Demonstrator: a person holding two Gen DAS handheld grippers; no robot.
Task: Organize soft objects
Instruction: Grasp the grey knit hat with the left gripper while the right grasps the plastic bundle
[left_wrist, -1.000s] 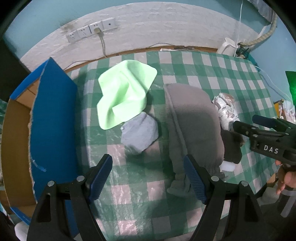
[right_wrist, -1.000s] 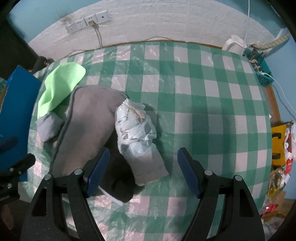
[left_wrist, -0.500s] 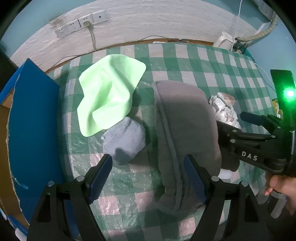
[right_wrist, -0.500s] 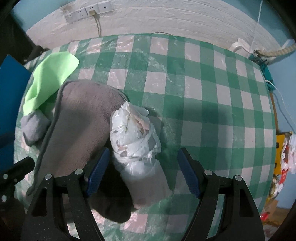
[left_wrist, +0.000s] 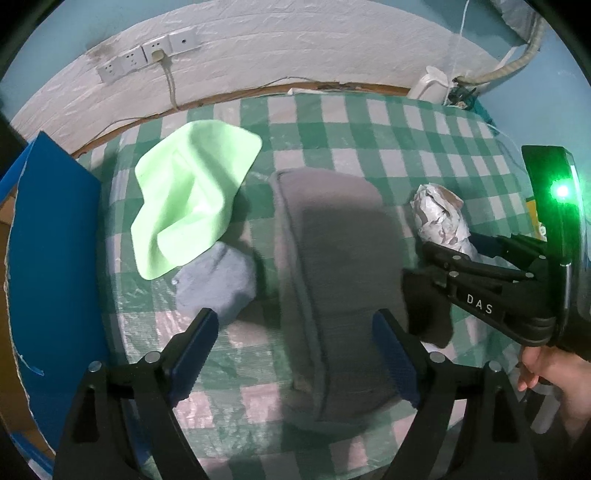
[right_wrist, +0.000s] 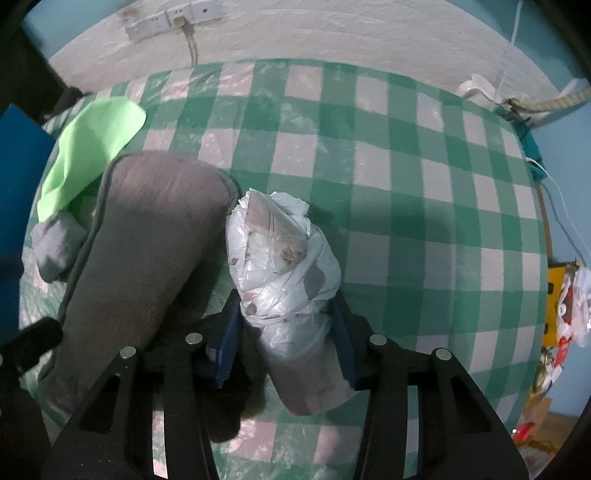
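Note:
On the green checked table a light green cloth, a small grey-blue cloth and a large grey-brown towel lie side by side. A white plastic-wrapped bundle lies right of the towel. My right gripper is closed on the bundle's lower part, both pads touching it; it also shows in the left wrist view. My left gripper is open and empty, hovering over the towel's near end, its fingers astride it. A dark cloth sits under the right gripper.
A blue-faced cardboard box stands at the table's left edge. A white wall with sockets runs behind the table. A white kettle and cables sit at the back right corner. Clutter lies off the right edge.
My right gripper moved forward and closed on the white bundle. My left gripper shifted right, over the grey-brown towel, still open.

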